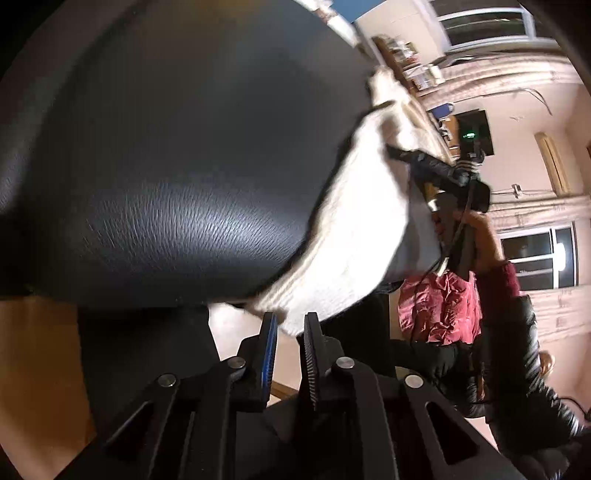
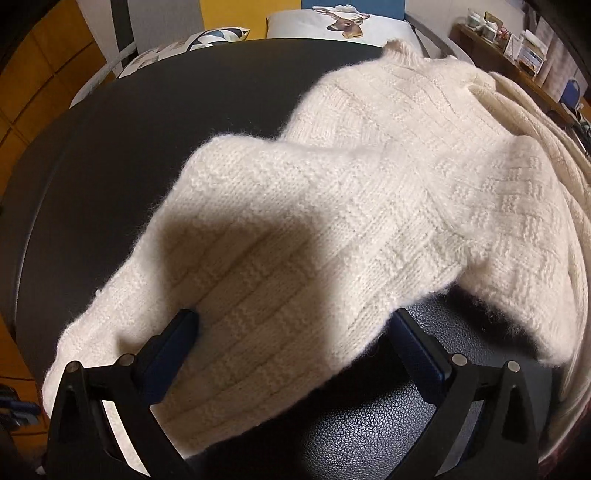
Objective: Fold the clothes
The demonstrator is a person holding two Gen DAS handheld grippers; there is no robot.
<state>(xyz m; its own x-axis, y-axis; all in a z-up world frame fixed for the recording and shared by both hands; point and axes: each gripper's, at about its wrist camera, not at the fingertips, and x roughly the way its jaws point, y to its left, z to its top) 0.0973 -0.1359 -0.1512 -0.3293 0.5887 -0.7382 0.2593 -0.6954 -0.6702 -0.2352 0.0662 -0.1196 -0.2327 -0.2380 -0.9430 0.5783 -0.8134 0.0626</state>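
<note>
A cream knitted sweater [image 2: 369,192] lies on a black leather-textured table [image 2: 129,147], its sleeve running toward the near left edge. My right gripper [image 2: 295,332] is open, its fingers [image 2: 173,343] standing on either side of the sleeve. In the left wrist view the sweater [image 1: 351,240] hangs over the table [image 1: 166,147] edge. My left gripper [image 1: 290,328] is shut on the sweater's hem. The right gripper also shows in the left wrist view [image 1: 436,166], above the sweater, held by a hand.
Pillows [image 2: 332,22] lie beyond the table's far edge. A wooden shelf with small items [image 2: 509,33] stands at the far right. A person in a red top [image 1: 443,306] is beside the table. Wooden cabinets [image 2: 37,74] are on the left.
</note>
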